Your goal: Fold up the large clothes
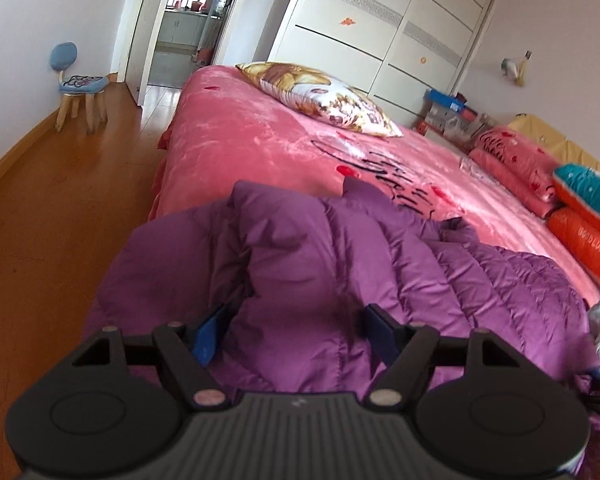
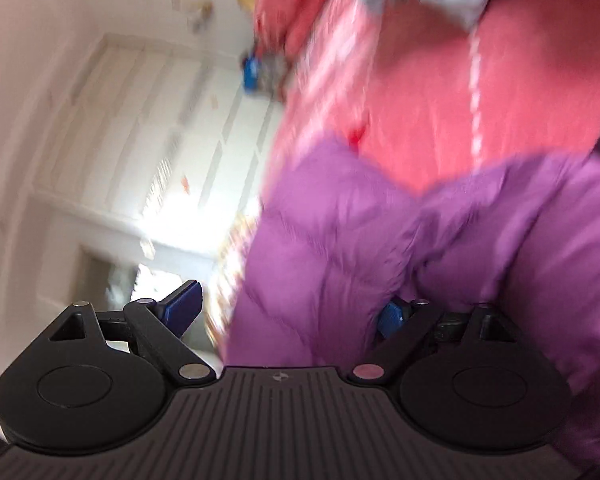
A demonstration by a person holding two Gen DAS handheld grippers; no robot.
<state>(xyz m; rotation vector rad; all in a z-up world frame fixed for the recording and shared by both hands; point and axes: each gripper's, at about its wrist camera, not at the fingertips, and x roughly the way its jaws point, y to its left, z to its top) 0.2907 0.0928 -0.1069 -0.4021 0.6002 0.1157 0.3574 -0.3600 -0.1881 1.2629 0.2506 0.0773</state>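
a puffy purple quilted jacket [image 1: 340, 264] is seen heaped on the near end of a bed covered by a glossy pink blanket [image 1: 240, 132] with dark lettering and red spots. the jacket's fabric is smooth and slightly shiny, stitched into soft padded channels, and bunched into thick folds. the left gripper [image 1: 296, 332] is set with its blue pads fairly far apart, and a thick fold of the jacket is bulged between them; whether the pads are pressed on it cannot be told. in the blurred, tilted right wrist view, the right gripper [image 2: 292, 316] is shown with its jaws wide; the same jacket [image 2: 340, 248] is billowed up against the pad on the right of that view, while the other pad is seen clear of the cloth, so a grip cannot be confirmed. farther up the bed a rectangular floral pillow [image 1: 320, 96] is laid, and folded bedding in pink, teal and orange [image 1: 572, 208] is stacked at the right edge. a white panelled wardrobe [image 1: 388, 32] is placed behind, and a small wooden stool with a blue padded seat [image 1: 80, 92] is set on the orange wood floor by the wall.
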